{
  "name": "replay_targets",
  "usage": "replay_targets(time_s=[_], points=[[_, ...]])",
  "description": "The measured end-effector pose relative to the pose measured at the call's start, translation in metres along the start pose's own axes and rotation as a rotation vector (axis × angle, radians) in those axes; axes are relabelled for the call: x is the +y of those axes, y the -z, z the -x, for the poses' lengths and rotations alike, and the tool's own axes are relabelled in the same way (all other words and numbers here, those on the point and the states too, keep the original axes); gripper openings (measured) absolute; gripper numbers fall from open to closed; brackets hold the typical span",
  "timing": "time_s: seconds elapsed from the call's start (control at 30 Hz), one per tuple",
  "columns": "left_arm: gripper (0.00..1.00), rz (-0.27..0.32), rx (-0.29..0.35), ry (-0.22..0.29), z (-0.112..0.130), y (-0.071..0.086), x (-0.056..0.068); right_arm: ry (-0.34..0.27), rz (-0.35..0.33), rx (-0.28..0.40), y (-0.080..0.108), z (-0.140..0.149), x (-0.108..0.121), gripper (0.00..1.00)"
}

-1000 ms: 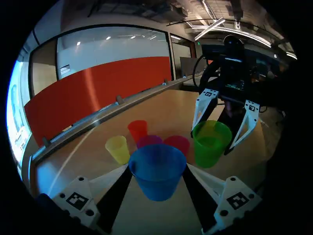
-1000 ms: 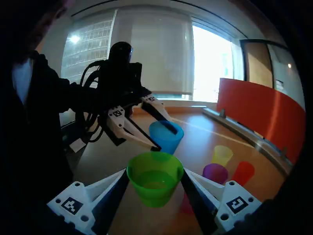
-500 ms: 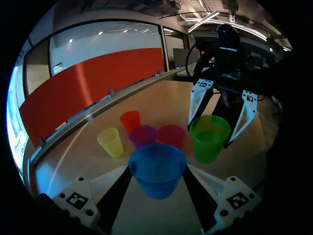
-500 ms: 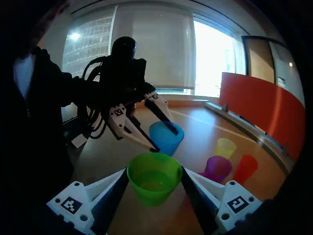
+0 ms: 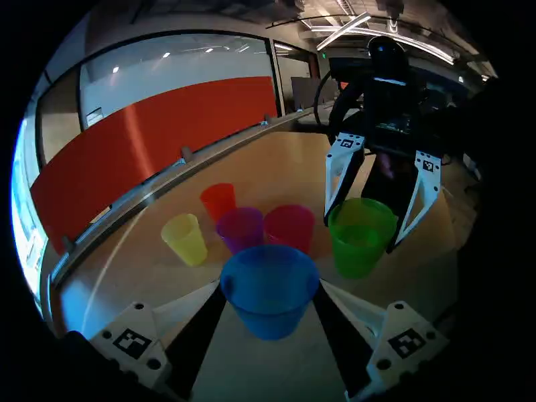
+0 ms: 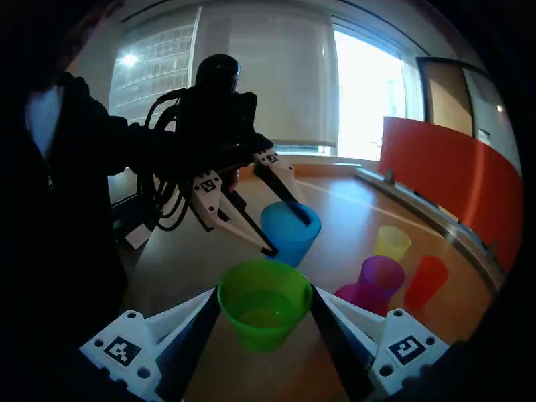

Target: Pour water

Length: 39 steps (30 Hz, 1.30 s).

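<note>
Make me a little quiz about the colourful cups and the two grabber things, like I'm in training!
1. True or false: the left gripper and the right gripper each hold a cup in their jaws.
2. Which cup is the left gripper holding? A) yellow plastic cup B) blue plastic cup C) purple plastic cup
3. Fill in: ___ cups stand on the wooden table.
Key: 1 true; the right gripper holds the green plastic cup. 2 B. 3 four: yellow plastic cup, orange plastic cup, purple plastic cup, pink plastic cup.
</note>
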State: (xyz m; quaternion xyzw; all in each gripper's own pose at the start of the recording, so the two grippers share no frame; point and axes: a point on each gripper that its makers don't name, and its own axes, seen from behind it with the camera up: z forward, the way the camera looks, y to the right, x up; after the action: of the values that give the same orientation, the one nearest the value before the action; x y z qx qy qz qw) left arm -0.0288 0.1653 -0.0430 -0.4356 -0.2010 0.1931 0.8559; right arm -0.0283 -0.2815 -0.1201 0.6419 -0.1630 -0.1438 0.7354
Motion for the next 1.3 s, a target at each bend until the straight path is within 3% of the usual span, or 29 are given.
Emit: replay_targets(time_s=[1.3], points=[[0.87, 0.067, -0.118, -0.049, 0.030, -0.022, 0.014, 0.028, -0.002, -0.090, -0.006, 0.034, 0.004, 0.94]])
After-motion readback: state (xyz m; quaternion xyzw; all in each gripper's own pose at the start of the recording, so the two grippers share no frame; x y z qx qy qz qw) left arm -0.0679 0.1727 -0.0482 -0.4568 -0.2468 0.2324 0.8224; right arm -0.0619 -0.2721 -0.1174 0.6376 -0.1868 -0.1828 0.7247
